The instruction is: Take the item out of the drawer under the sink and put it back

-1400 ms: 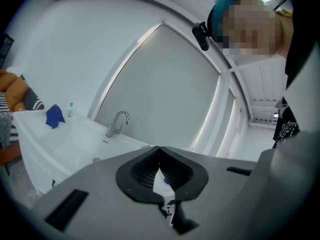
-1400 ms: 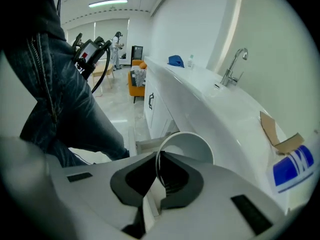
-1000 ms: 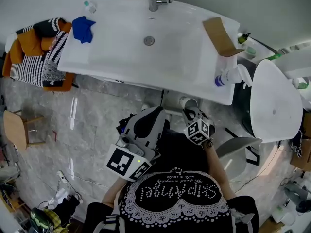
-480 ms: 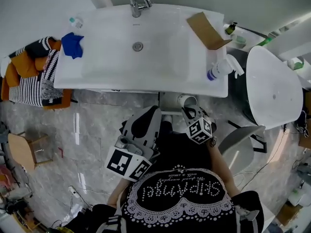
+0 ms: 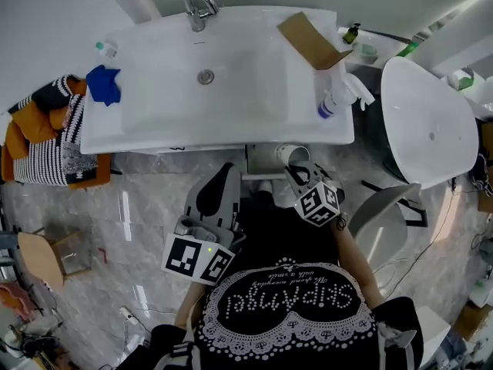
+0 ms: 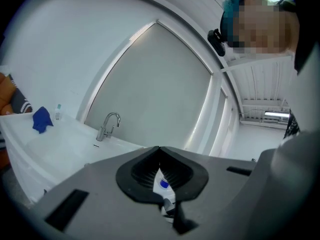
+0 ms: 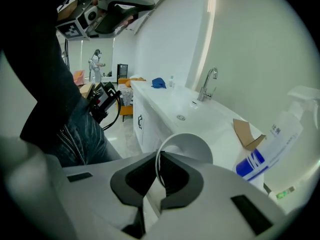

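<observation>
— Gripping the white round cup [image 7: 189, 145] by its thin rim with the right tool [image 7: 159, 166], clenched on that one edge, just off the front edge of the white sink table [image 5: 304, 126]. Risks?

— Could slip or swing: pinched by a sliver of wall only, mouth tipped sideways. Could knock the table's edge if carried carelessly, or crumple under a harder squeeze.

— And the left tool [image 6: 159, 155]?

— Clenched on nothing, close beside the right one; merely frames the far white spray bottle with blue label [image 5: 331, 99] through its slit.

— Hidden?

— Cannot see the drawer from the head view, tucked under the table; cannot tell open from closed. Cannot judge the cup's material, nor anything inside it.
</observation>
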Available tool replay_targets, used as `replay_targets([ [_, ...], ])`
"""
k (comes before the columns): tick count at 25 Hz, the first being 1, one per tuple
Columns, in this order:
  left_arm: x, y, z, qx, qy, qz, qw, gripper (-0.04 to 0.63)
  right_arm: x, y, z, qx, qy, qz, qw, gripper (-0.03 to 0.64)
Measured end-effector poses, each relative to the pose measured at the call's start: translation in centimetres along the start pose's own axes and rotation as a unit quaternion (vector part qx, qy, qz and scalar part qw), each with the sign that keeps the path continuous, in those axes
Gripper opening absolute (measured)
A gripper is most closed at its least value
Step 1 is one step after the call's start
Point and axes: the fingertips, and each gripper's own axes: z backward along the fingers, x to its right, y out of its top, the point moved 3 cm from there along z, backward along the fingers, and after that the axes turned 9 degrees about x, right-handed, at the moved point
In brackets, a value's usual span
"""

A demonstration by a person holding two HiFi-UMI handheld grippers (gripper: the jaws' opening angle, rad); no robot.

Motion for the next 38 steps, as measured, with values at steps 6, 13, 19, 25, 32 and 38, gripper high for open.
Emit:
replay_targets([
  [6,-0.2,0.6,0.7,0.014,-0.005,-0.003,0.9999,0.005,0.3,1.5,1.2,0.035,-0.020,-0.042,0.998,0.025],
  [13,-1.2,0.4,1.9,0.010,0.002,-0.016,0.9998,0.005,1.3,5.6,4.1,0.117,-0.057,-0.086,0.988,0.026],
  [19,-2.4,1.5,2.6,0.026,0.019,-0.032,0.9989,0.005,2.4,9.6,7.0,0.195,-0.083,-0.110,0.971,0.026],
  [25,-3.3,2.7,3.2,0.044,0.022,-0.063,0.9968,0.005,3.5,12.3,9.4,0.250,-0.110,-0.126,0.954,0.026],
  [32,-3.1,2.7,4.0,0.034,0.014,-0.097,0.9946,0.005,4.1,13.7,12.0,0.267,-0.143,-0.128,0.944,0.025],
  [38,-2.5,1.8,4.4,0.022,0.008,-0.109,0.9938,0.005,4.1,13.6,13.3,0.273,-0.158,-0.146,0.938,0.025],
])
